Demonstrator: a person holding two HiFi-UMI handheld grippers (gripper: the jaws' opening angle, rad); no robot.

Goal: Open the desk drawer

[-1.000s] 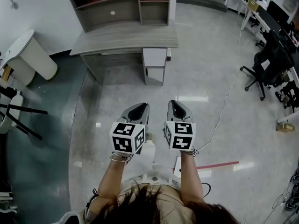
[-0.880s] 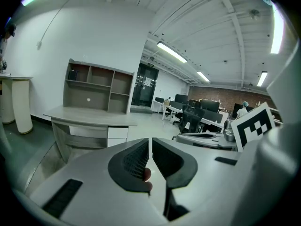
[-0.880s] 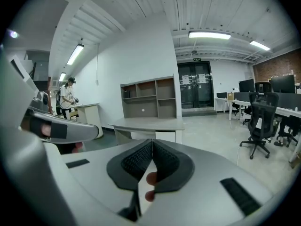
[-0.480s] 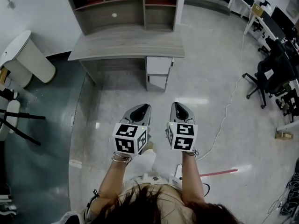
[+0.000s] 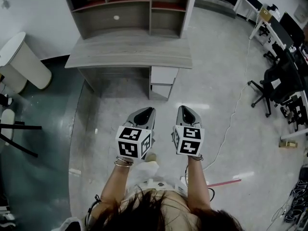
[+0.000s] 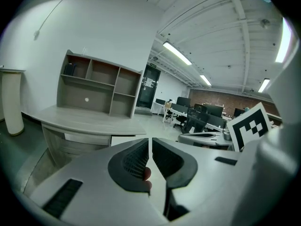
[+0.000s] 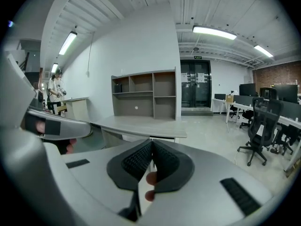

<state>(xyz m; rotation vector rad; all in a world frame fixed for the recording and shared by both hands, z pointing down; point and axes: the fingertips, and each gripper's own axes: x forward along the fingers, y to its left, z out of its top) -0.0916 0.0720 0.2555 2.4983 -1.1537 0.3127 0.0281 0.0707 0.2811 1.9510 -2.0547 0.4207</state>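
Both left gripper (image 5: 143,110) and right gripper (image 5: 186,109), jaws together and empty, hang short of the desk (image 5: 130,49): approach stage; next, reach its drawer (image 5: 163,74).

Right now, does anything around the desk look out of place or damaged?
Nothing looks damaged: the desk stands straight, its drawers look shut. A loose white cable snakes across the floor to its right.
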